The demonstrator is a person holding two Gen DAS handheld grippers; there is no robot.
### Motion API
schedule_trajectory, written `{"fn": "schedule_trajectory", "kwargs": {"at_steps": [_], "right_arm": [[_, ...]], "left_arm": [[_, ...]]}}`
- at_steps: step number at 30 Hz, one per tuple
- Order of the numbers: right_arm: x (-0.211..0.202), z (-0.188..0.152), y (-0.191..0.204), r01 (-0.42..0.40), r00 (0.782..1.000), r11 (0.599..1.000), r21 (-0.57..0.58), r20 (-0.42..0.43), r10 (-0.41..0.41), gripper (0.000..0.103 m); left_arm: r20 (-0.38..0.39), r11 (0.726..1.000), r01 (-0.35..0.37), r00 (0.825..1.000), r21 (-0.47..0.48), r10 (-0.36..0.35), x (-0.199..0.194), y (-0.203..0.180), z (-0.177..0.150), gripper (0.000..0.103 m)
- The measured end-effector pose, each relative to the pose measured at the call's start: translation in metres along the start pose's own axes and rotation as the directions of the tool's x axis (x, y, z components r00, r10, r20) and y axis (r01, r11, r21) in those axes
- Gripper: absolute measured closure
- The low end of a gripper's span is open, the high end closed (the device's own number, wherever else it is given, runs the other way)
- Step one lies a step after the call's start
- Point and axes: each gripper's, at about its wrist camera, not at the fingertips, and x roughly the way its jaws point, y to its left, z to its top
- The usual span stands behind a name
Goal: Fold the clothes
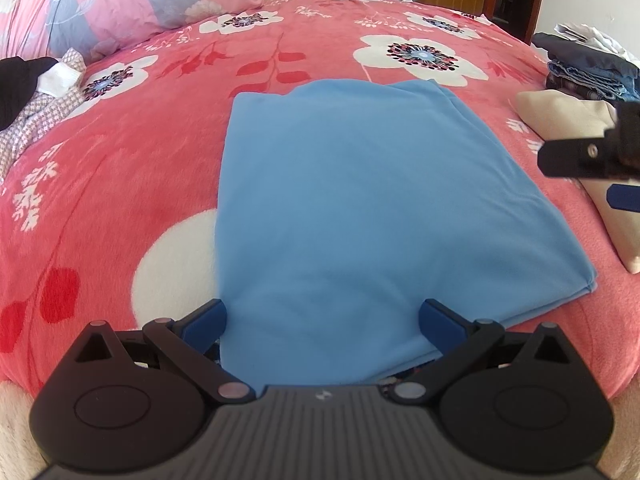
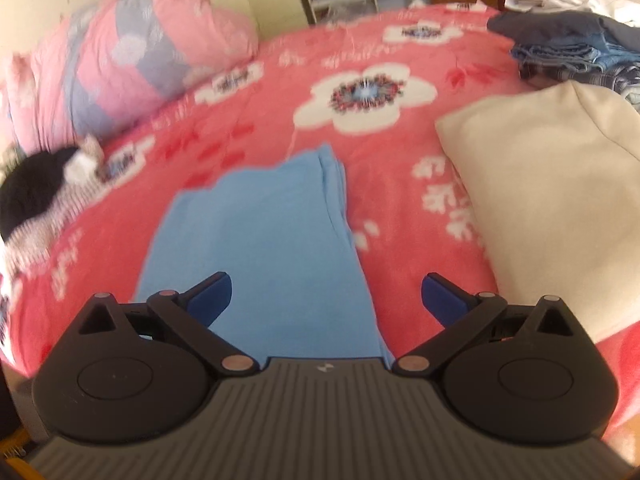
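Below both wide-open grippers, left gripper [image 1: 322, 320] and right gripper [image 2: 326, 298], lies the folded blue garment [image 1: 360, 208], ungrasped.

One folded blue cloth [image 1: 360, 208] is counted on one bed [image 1: 120, 168]; one cream cloth [image 2: 560, 200] is seen beside it; one stack of dark clothes [image 2: 568, 48] is seen at the far right; one heap of unfolded clothes [image 1: 36, 92] is seen at the left; one pink quilt [image 1: 120, 0] is counted; two grippers, left gripper [image 1: 322, 322] and right gripper [image 2: 326, 296], are counted.
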Motion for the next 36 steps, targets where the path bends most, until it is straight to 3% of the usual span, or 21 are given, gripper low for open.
{"fn": "schedule_trajectory", "kwargs": {"at_steps": [7,11,15,19,24,30,36], "right_arm": [[-0.025,-0.014,-0.006,-0.171,0.980,0.985,-0.003,0.099,0.171,0.001],[-0.027,-0.021,-0.019,-0.215,0.970,0.975,0.060,0.131,0.206,0.001],[-0.030,-0.027,-0.030,-0.209,0.965,0.974,0.089,0.181,0.190,0.001],[-0.032,-0.031,-0.034,-0.178,0.962,0.982,0.060,0.223,0.161,0.001],[-0.026,-0.032,-0.039,-0.183,0.962,0.980,0.076,0.222,0.162,0.001],[-0.026,-0.030,-0.033,-0.156,0.966,0.987,0.038,0.216,0.144,0.001],[-0.026,-0.030,-0.026,-0.231,0.958,0.973,0.011,0.178,0.225,0.001]], "left_arm": [[0.023,1.000,0.017,1.000,-0.011,-0.017,-0.001,0.005,-0.003,0.000],[0.048,1.000,0.019,0.999,-0.024,-0.018,-0.004,0.008,-0.004,0.000],[0.098,1.000,0.002,0.995,-0.026,0.001,-0.013,0.013,-0.004,0.000],[0.113,0.998,0.044,0.993,-0.049,-0.038,-0.018,0.021,-0.001,0.000],[0.121,0.987,0.119,0.987,-0.112,-0.105,-0.019,0.031,0.000,0.000],[0.144,0.986,0.113,0.985,-0.121,-0.095,-0.019,0.033,0.002,0.000],[0.164,0.983,0.134,0.980,-0.123,-0.113,-0.021,0.037,-0.001,0.000]]}}
